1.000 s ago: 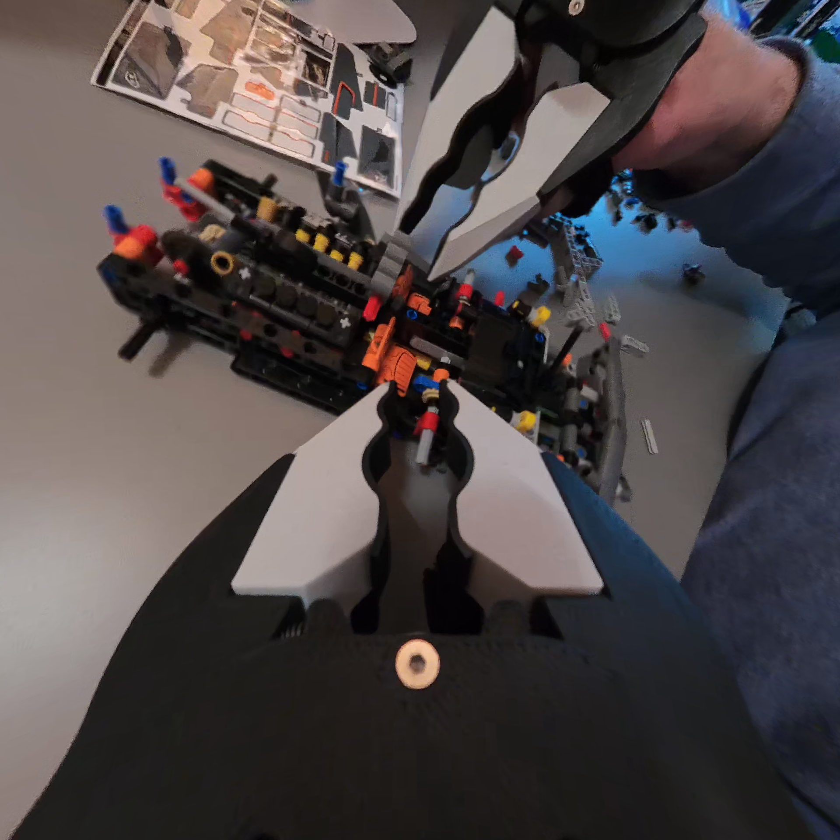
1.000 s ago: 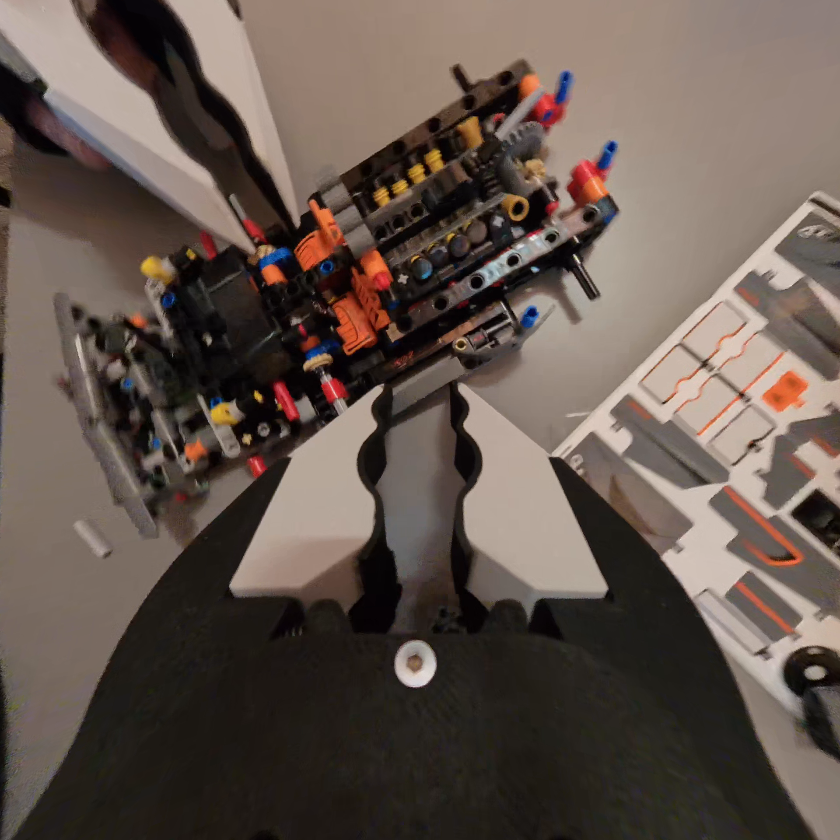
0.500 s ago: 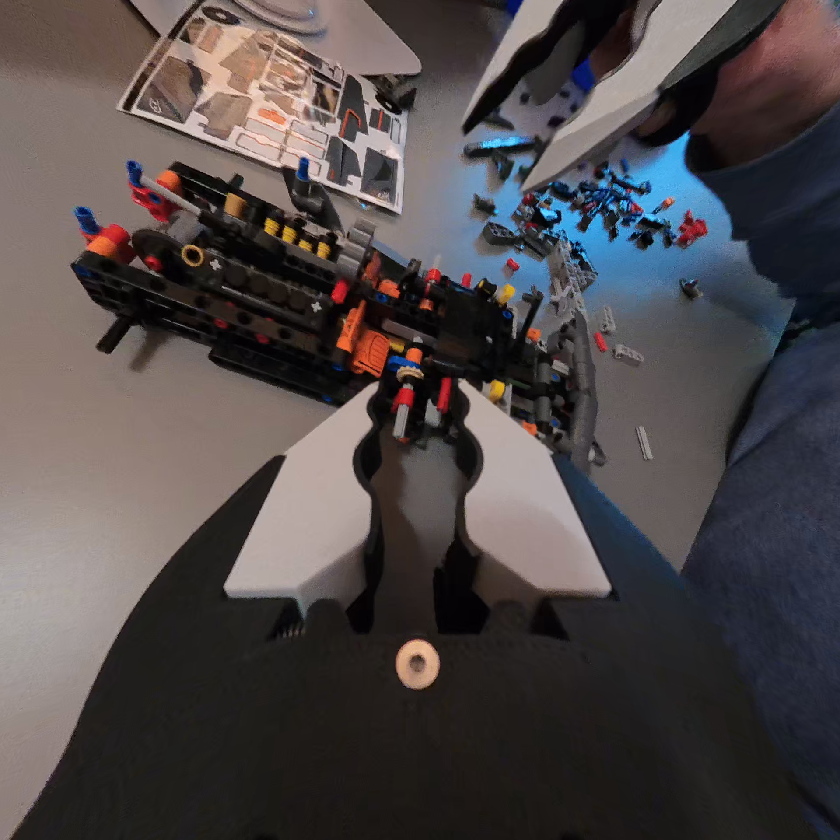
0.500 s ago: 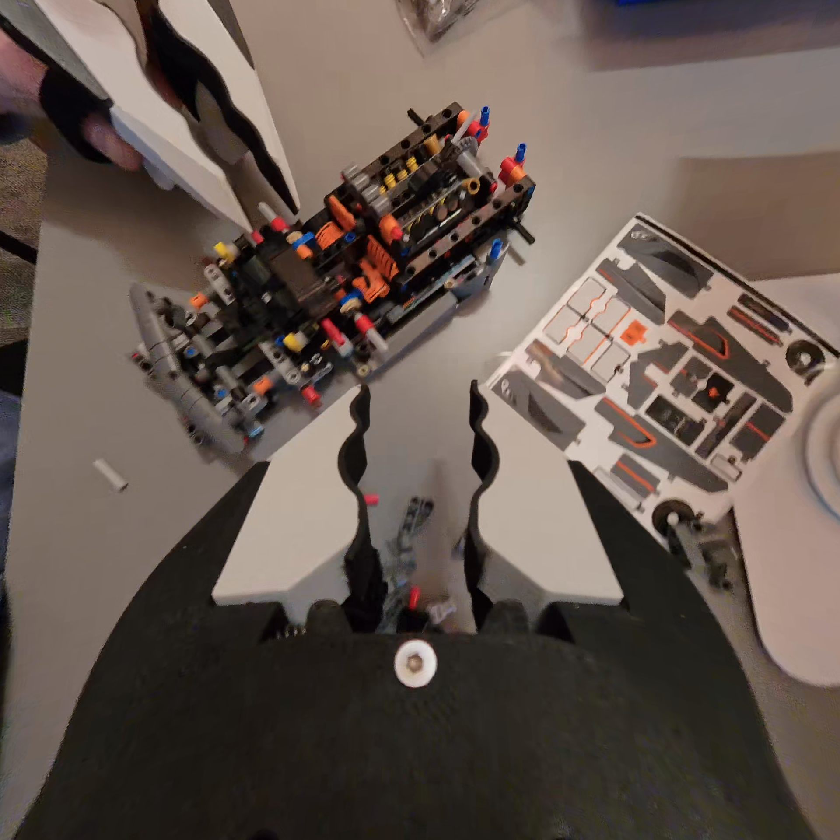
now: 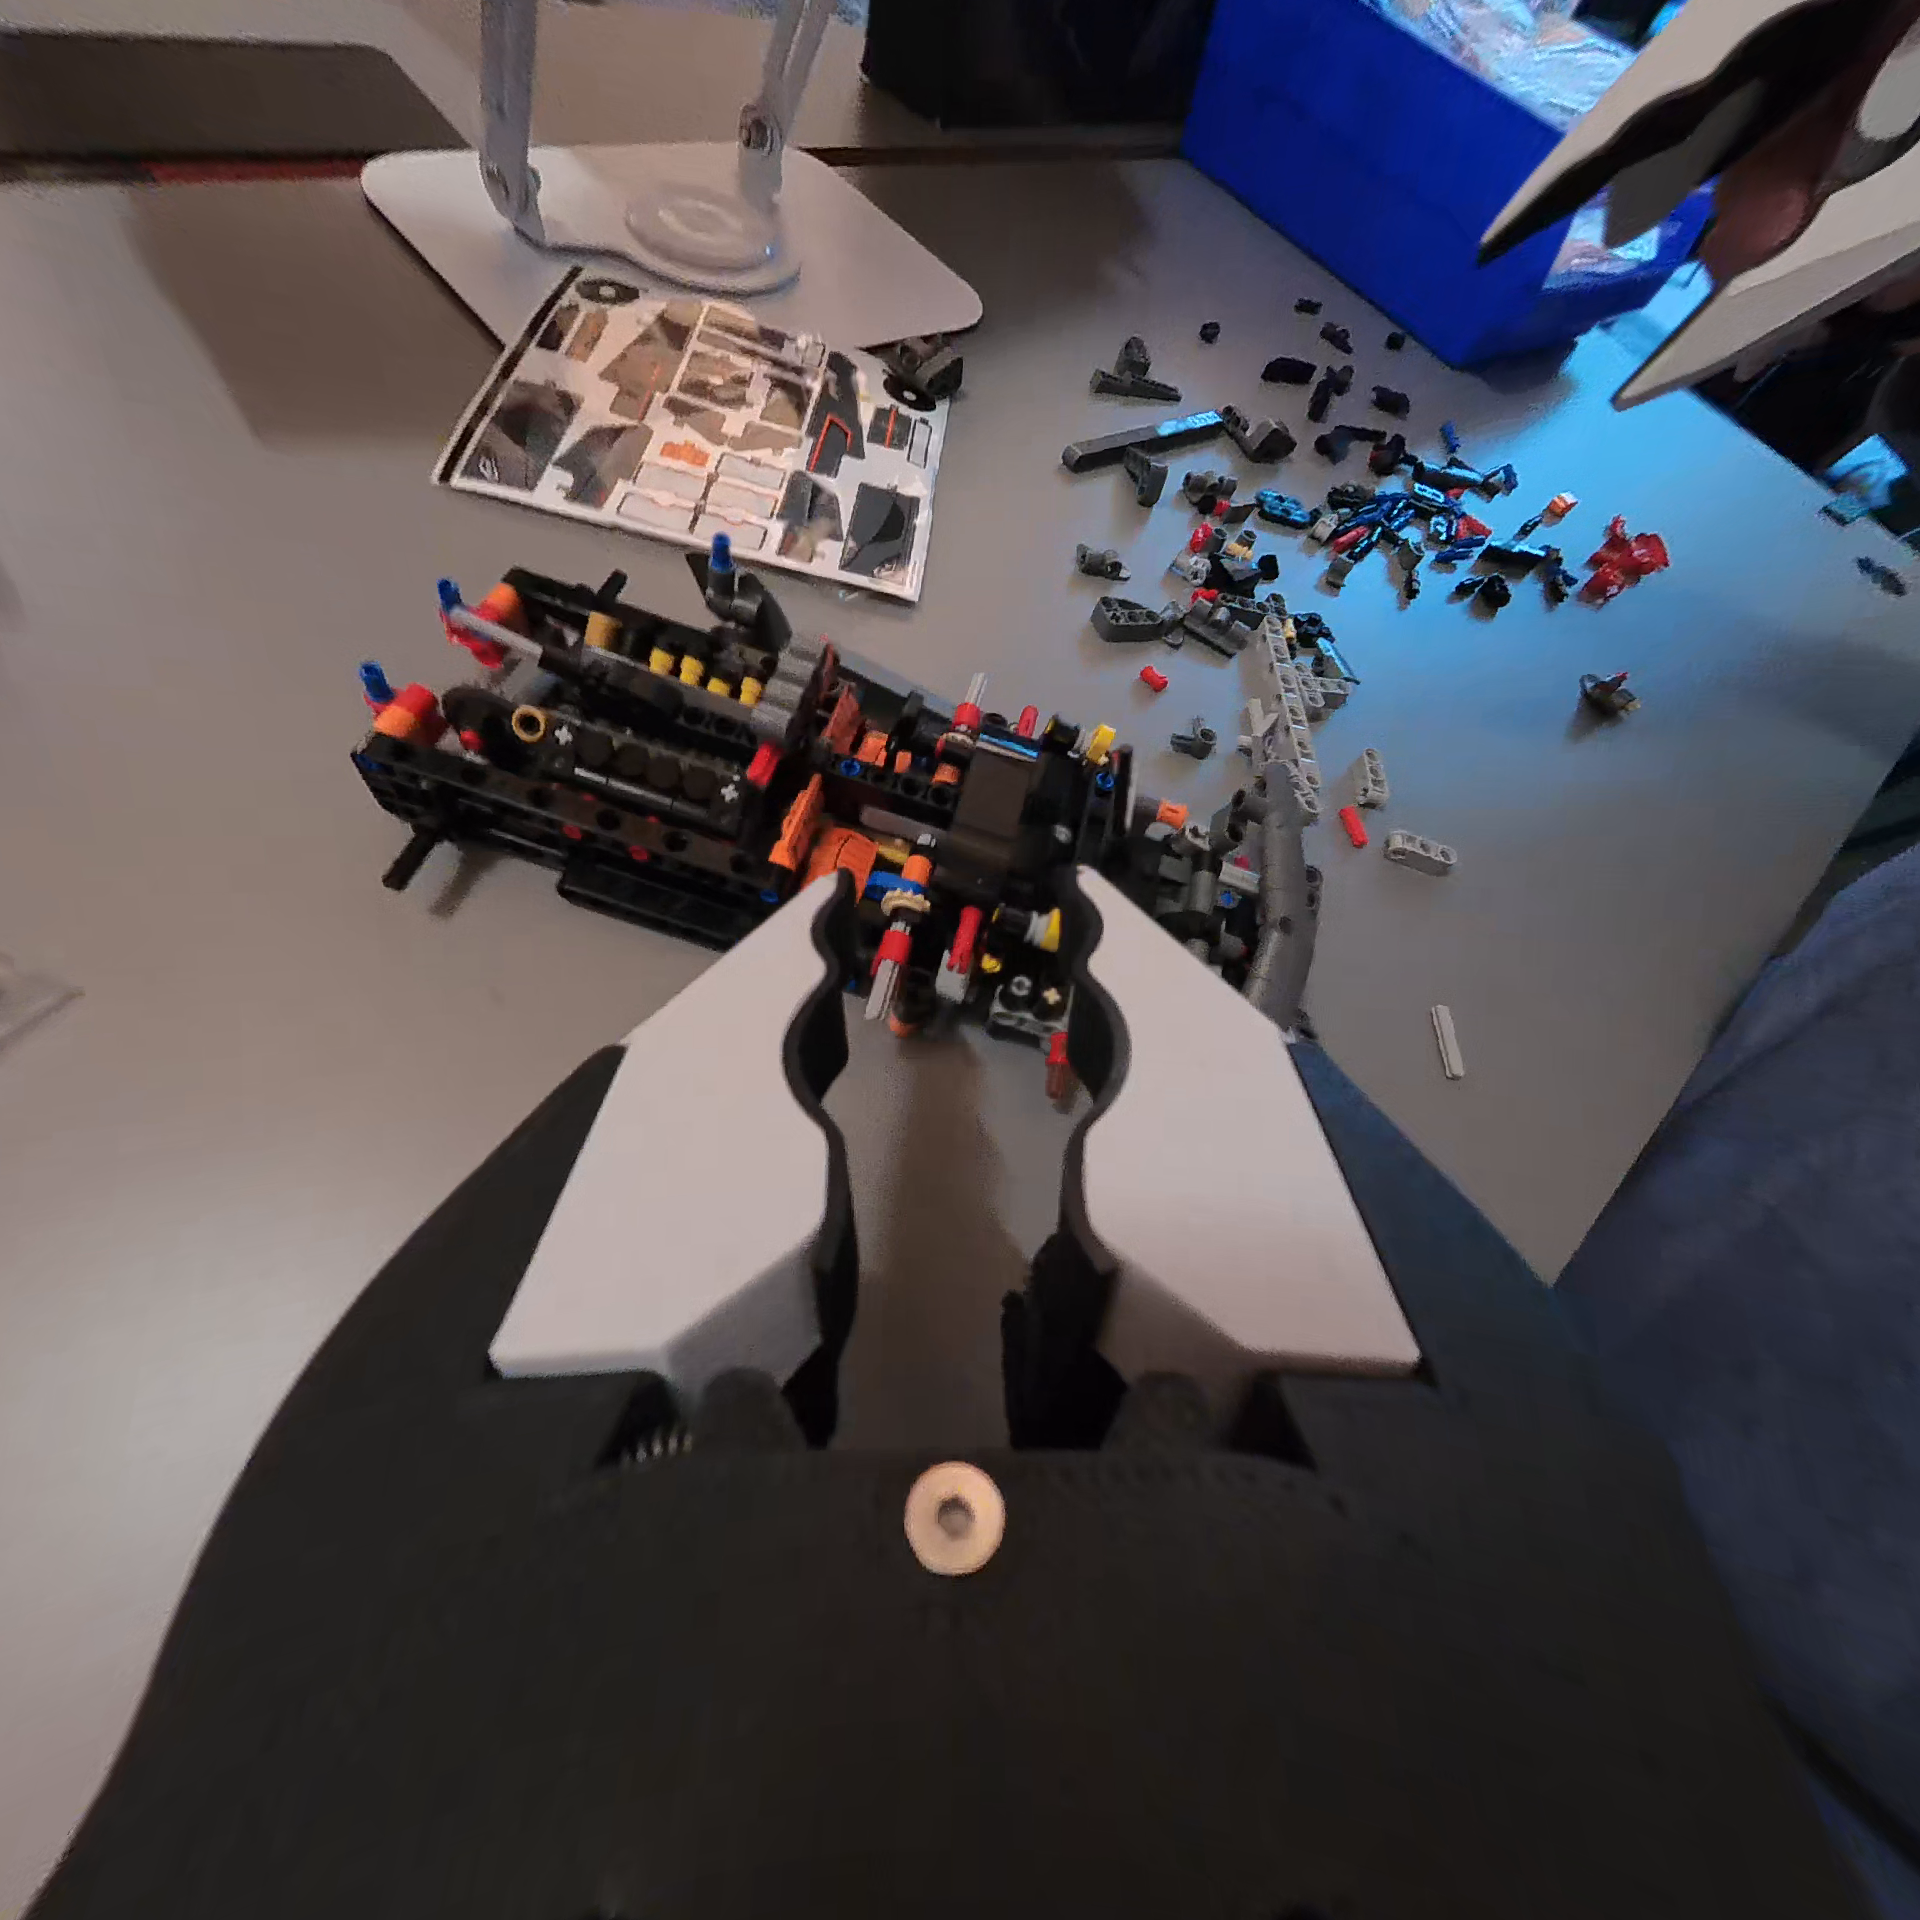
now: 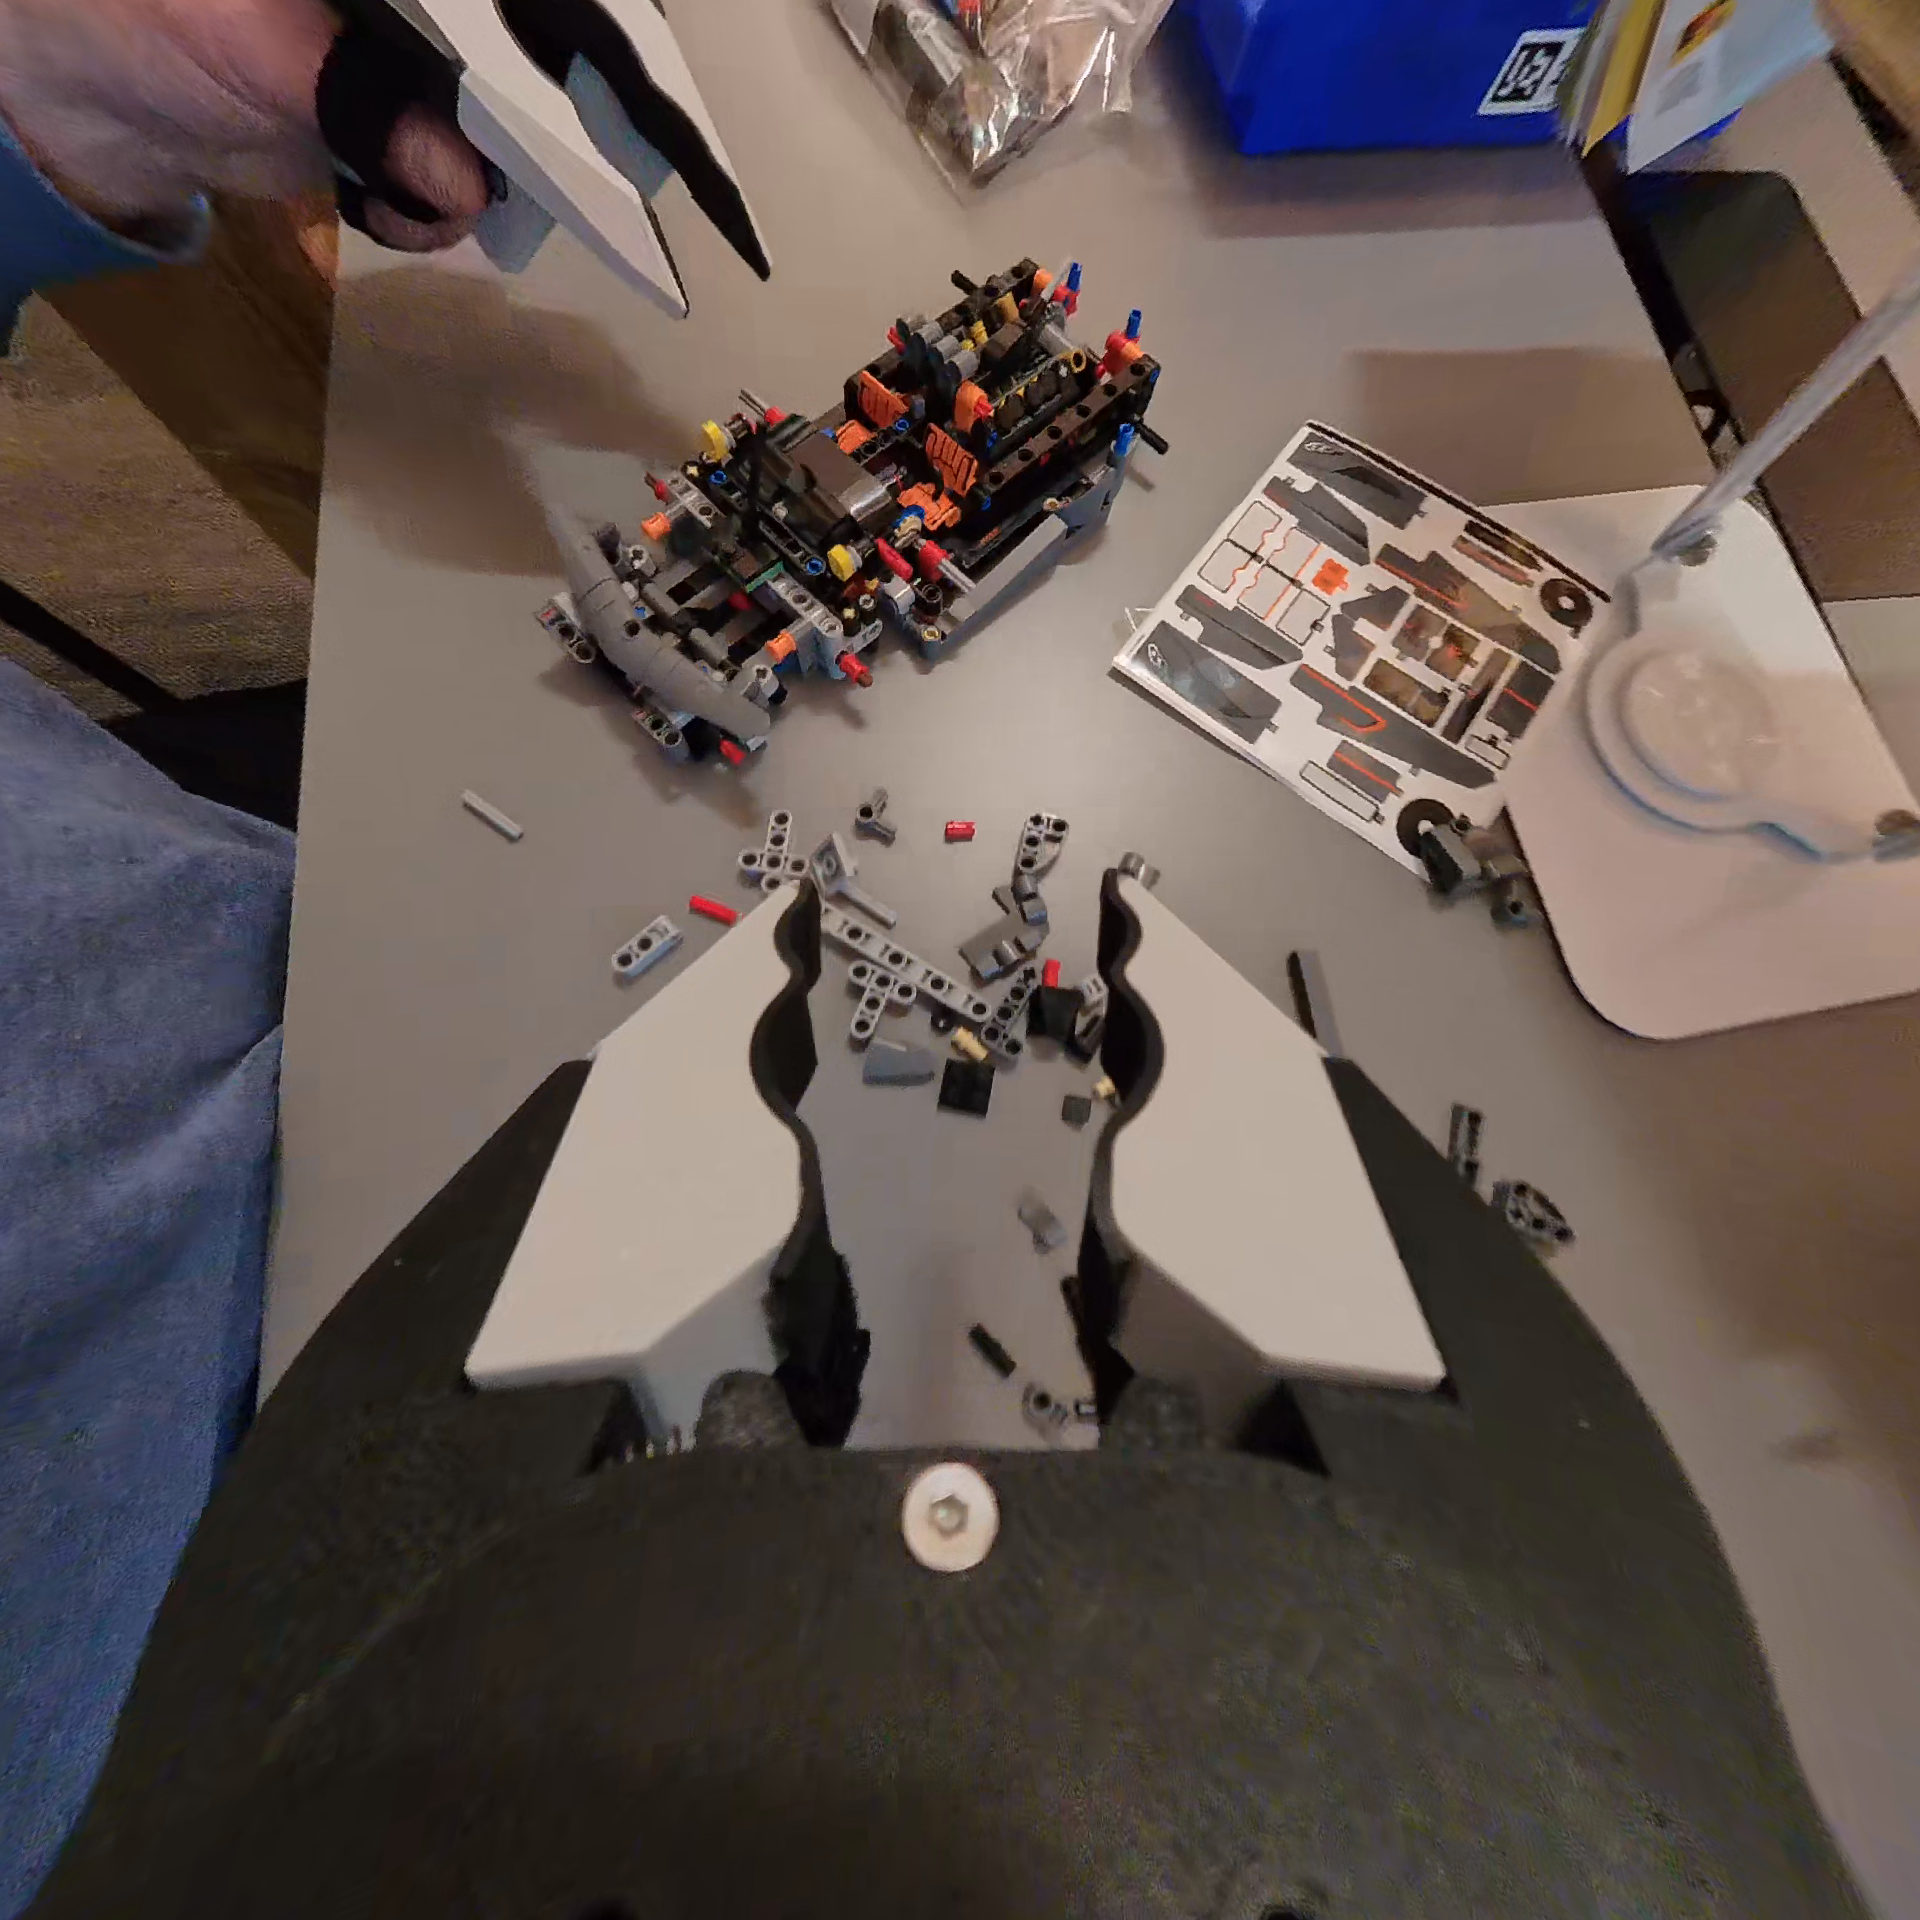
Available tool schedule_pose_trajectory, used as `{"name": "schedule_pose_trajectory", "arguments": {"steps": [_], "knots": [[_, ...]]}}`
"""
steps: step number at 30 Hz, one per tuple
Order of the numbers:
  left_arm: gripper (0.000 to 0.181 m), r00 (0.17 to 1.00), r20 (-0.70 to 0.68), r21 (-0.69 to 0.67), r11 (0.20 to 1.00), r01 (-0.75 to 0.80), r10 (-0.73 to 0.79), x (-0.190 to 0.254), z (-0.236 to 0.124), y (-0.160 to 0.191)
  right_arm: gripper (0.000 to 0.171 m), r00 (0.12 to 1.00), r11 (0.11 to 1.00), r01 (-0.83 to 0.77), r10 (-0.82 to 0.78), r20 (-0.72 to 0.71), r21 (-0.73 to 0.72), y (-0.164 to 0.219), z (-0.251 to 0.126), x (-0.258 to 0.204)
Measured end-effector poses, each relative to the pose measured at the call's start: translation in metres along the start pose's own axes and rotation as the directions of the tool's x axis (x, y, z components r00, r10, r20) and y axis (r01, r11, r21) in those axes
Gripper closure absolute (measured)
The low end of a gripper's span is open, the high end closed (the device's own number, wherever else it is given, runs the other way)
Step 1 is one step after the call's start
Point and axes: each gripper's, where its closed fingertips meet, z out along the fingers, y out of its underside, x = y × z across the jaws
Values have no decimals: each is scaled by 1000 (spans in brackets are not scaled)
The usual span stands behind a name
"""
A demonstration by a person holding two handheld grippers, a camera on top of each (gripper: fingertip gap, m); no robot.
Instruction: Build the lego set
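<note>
Covering the grey table (image 6: 1195,260): loose pieces (image 6: 935,987), sticker sheet (image 6: 1351,623).

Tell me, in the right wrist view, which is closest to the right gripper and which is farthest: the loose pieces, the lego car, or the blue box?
1. Loose pieces, between the right gripper's open fingers.
2. Lego car, farther up the table, slightly left.
3. Blue box, at the far top edge.

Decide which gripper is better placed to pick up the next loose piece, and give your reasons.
Right. The right gripper hangs open directly over the loose pieces, empty. The left gripper is open too, but points at the model, away from the pile.
</note>
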Motion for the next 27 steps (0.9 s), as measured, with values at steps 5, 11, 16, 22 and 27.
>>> {"name": "schedule_pose_trajectory", "arguments": {"steps": [5, 11, 16, 22, 27], "knots": [[145, 992, 52, -5, 994, -111, 111, 10, -1, -21, 117, 999, 1000, 11, -12, -44, -3, 17, -17, -12], [146, 983, 23, -26, 983, -182, 182, 35, 15, -32, 115, 995, 1000, 10, -10, -102, 4, 40, -31, -15], [147, 973, -3, -69, 971, -230, 230, 53, 28, -29, 117, 993, 999, -44, 46, -109, 19, 61, -40, -12], [154, 968, -31, -94, 963, -251, 250, 68, 34, -25, 126, 989, 997, -72, 75, -128, 27, 81, -54, -10], [160, 960, -63, -88, 957, -276, 271, 82, 41, -26, 147, 972, 996, -93, 91, -216, 0, 104, -80, 5]]}}
